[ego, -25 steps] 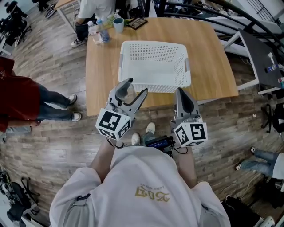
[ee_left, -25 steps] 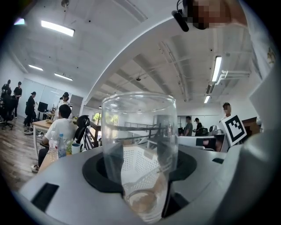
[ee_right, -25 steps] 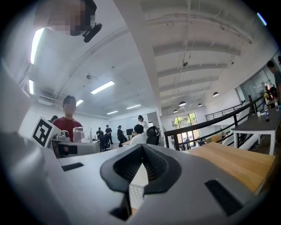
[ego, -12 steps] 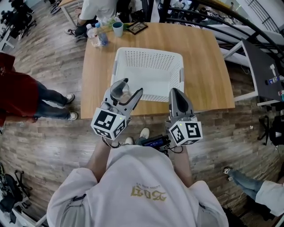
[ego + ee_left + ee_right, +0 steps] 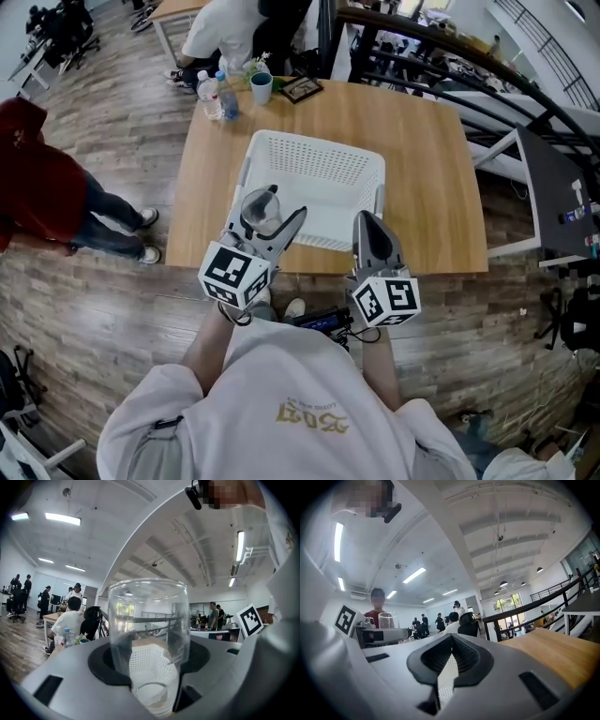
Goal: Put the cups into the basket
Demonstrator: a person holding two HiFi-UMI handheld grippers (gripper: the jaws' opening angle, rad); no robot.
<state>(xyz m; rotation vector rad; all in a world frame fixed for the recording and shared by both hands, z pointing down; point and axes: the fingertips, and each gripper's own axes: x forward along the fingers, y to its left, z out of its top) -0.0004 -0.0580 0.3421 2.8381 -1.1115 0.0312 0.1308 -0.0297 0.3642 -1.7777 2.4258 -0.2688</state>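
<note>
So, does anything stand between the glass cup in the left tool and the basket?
Nothing visible does. The left tool holds the glass cup at the white basket's near left corner, and nothing shows inside the basket. The bottles stand beyond its far side.

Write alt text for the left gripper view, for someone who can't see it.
A clear glass cup stands upright, clamped between the left gripper's jaws. Through the glass shows a white perforated basket; people occupy a bright office behind.
</note>
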